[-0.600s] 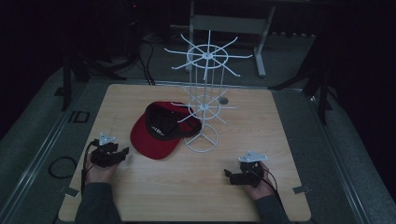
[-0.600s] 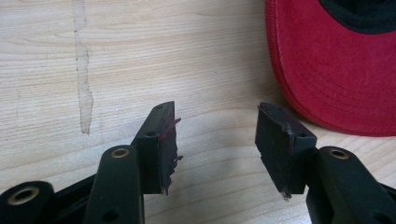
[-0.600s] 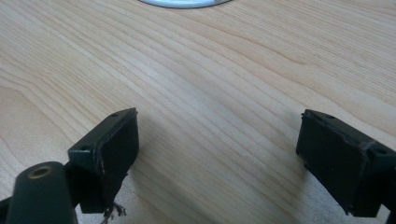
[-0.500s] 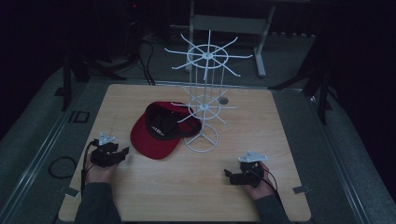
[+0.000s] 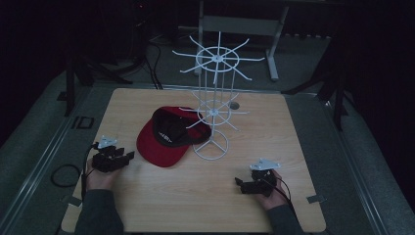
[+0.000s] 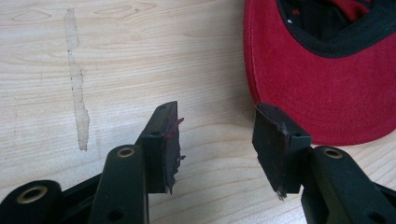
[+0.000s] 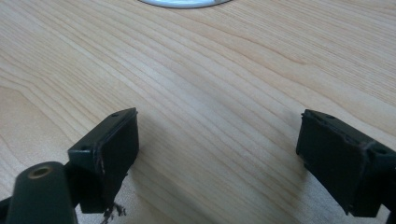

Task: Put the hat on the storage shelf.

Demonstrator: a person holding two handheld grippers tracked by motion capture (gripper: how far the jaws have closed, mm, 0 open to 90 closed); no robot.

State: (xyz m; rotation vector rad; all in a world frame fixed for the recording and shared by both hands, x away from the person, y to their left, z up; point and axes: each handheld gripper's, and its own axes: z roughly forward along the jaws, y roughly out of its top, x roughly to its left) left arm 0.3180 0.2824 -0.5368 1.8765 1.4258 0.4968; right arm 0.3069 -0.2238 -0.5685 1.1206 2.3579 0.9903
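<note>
A red cap with a black inside lies upside down on the wooden table, its crown against the base of a white wire rack. My left gripper rests on the table just left of the cap's brim, open and empty. In the left gripper view the red brim lies right beyond the gripper, by the right jaw. My right gripper sits near the front right of the table, open, with bare wood between its jaws.
The rack's round base stands mid-table, and its rim shows at the top of the right gripper view. A strip of old tape residue marks the wood. A cable coil lies left of the table on grey floor.
</note>
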